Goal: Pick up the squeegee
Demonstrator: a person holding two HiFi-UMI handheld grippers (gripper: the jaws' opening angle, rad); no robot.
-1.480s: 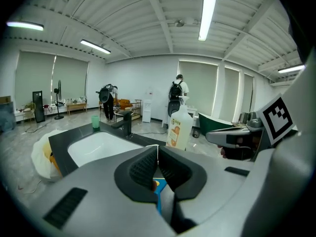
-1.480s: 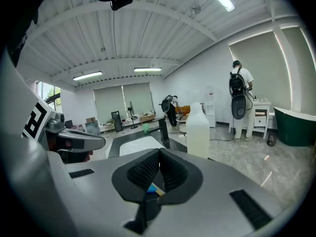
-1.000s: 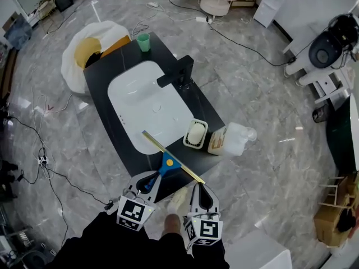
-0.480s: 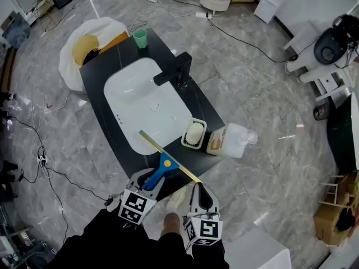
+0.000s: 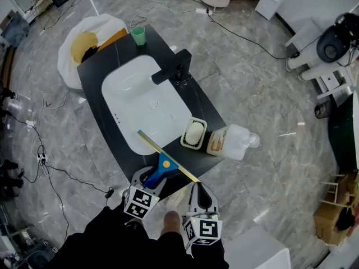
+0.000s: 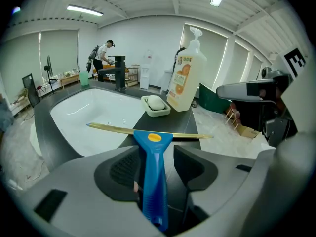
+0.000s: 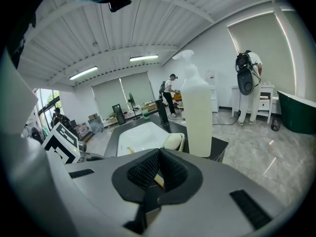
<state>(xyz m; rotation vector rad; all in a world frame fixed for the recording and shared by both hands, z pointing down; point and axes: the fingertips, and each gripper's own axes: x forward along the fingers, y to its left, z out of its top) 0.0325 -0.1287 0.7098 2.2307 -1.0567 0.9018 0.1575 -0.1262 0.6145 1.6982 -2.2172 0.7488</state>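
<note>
Left gripper (image 5: 148, 179) has dropped lower than a second ago, and its jaws have just been opening. They're now spread, with the squeegee (image 5: 166, 164) handle between them, unclamped. Squeegee lies at the counter's (image 5: 205, 111) near edge, blade over the sink (image 5: 143, 108) rim. Right gripper (image 5: 201, 195) is pressed together, empty, just beside it.

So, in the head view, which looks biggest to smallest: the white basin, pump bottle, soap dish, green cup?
1. white basin
2. pump bottle
3. soap dish
4. green cup
The cup stands farthest from the camera, so its real size against the dish is unsure.
</note>
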